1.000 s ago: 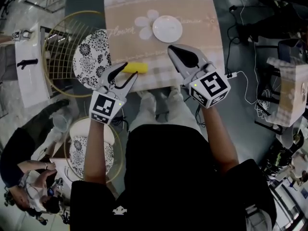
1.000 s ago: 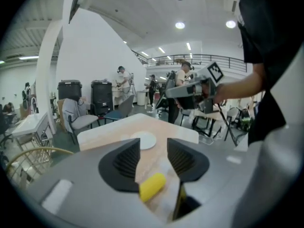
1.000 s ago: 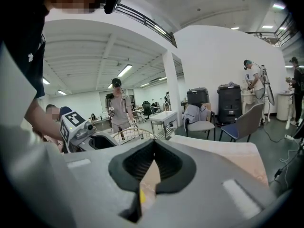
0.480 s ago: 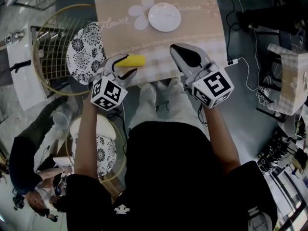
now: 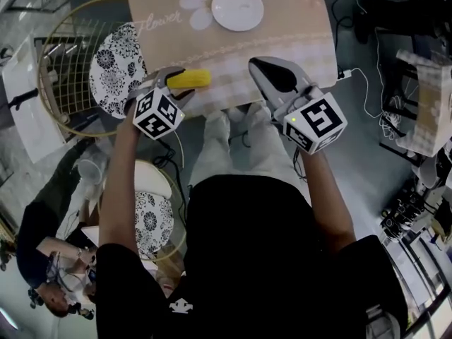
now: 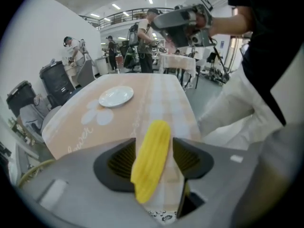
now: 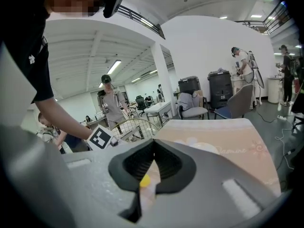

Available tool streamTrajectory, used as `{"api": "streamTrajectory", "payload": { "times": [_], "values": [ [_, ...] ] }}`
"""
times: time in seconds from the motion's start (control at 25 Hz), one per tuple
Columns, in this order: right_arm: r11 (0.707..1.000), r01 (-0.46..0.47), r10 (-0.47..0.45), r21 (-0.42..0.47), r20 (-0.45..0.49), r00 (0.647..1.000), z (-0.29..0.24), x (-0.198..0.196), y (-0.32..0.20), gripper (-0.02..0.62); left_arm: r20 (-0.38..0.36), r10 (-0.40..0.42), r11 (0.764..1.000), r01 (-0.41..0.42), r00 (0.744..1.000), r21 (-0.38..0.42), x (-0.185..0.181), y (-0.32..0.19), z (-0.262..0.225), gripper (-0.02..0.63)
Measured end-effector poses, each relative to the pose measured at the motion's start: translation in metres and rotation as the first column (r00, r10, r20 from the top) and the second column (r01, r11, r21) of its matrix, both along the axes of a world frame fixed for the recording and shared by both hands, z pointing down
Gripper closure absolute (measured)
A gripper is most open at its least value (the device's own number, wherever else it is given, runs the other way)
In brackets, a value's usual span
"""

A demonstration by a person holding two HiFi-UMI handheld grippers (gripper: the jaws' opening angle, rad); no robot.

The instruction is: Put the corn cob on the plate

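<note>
The yellow corn cob [image 5: 191,78] lies on the beige tablecloth near the table's front edge. My left gripper [image 5: 181,83] points steeply down over it, its jaws opening, and the cob [image 6: 152,160] sits lengthwise between the pads with a gap on the right side. The small white plate [image 5: 238,8] stands farther back on the table, beside a printed flower, and also shows as the white plate [image 6: 116,97] beyond the cob. My right gripper [image 5: 256,64] hovers over the front edge to the cob's right, its tips together and holding nothing; a bit of the cob [image 7: 144,180] shows behind its jaws.
The table [image 5: 296,27] carries only the plate and the cob. A wire chair with a patterned round cushion [image 5: 116,76] stands at its left, and a second patterned cushion [image 5: 145,221] lies nearer me. A person [image 5: 42,253] crouches at lower left. Cables [image 5: 367,97] trail on the floor at right.
My left gripper has dropped and tipped down onto the cob, its jaws now astride it. The right gripper has sunk slightly and stayed shut.
</note>
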State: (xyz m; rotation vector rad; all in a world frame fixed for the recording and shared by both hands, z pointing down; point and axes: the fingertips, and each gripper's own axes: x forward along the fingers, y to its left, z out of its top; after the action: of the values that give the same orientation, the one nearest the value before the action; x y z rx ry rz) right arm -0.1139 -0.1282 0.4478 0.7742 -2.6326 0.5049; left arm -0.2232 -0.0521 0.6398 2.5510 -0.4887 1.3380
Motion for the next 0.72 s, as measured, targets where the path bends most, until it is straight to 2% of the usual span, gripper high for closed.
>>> {"api": "streamTrajectory", "payload": {
  "times": [0.36, 0.72],
  "values": [
    [1.000, 0.019, -0.019, -0.015, -0.003, 1.000, 0.007, -0.008, 0.008, 0.594, 0.069, 0.114, 0.993, -0.112, 0.991, -0.034, 0.004, 0.002, 0.030, 0.348],
    [0.999, -0.004, 0.004, -0.035, -0.014, 1.000, 0.014, 0.003, 0.014, 0.594, 0.112, 0.229, 0.973, -0.223, 0.967, -0.058, 0.009, 0.003, 0.045, 0.336]
  ]
}}
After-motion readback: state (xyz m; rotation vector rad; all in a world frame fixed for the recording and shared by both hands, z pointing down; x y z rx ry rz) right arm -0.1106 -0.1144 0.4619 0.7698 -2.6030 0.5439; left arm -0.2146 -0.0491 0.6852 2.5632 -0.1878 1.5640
